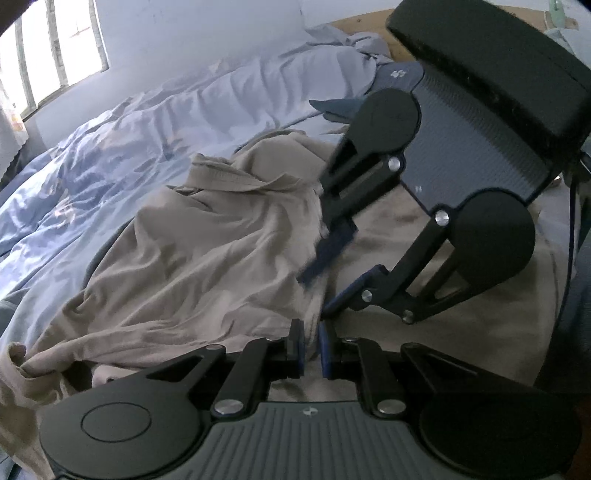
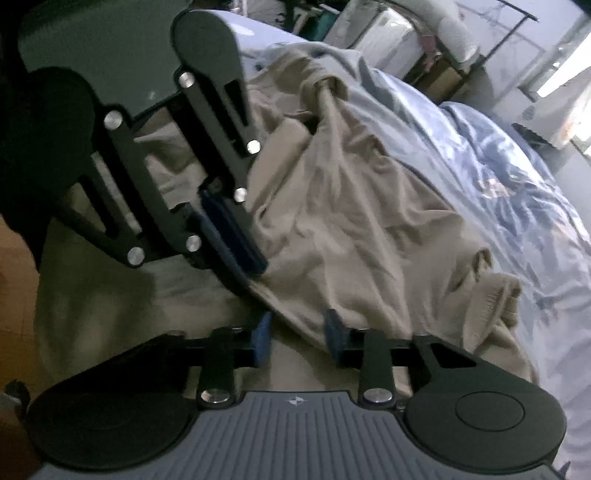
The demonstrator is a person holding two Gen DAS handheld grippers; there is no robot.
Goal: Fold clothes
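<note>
A crumpled beige garment [image 1: 207,251] lies on the bed, with a ribbed cuff [image 2: 495,291] off to its right side. At the bottom of the left wrist view my left gripper [image 1: 312,350] is shut on a raised fold of this garment. From the right wrist view the left gripper [image 2: 255,267] appears at upper left, pads together on the cloth. My right gripper [image 2: 298,338] sits just beside it, pads apart, with the same fold running between them. The right gripper [image 1: 316,295] also shows in the left wrist view, tilted, with a gap between its fingers.
A rumpled light blue duvet [image 1: 110,166] covers the bed beyond the garment. A dark blue cloth [image 1: 340,105] lies near the far end by a wooden board [image 1: 369,29]. A barred window [image 1: 55,55] is at upper left. Furniture and a rack [image 2: 498,22] stand past the bed.
</note>
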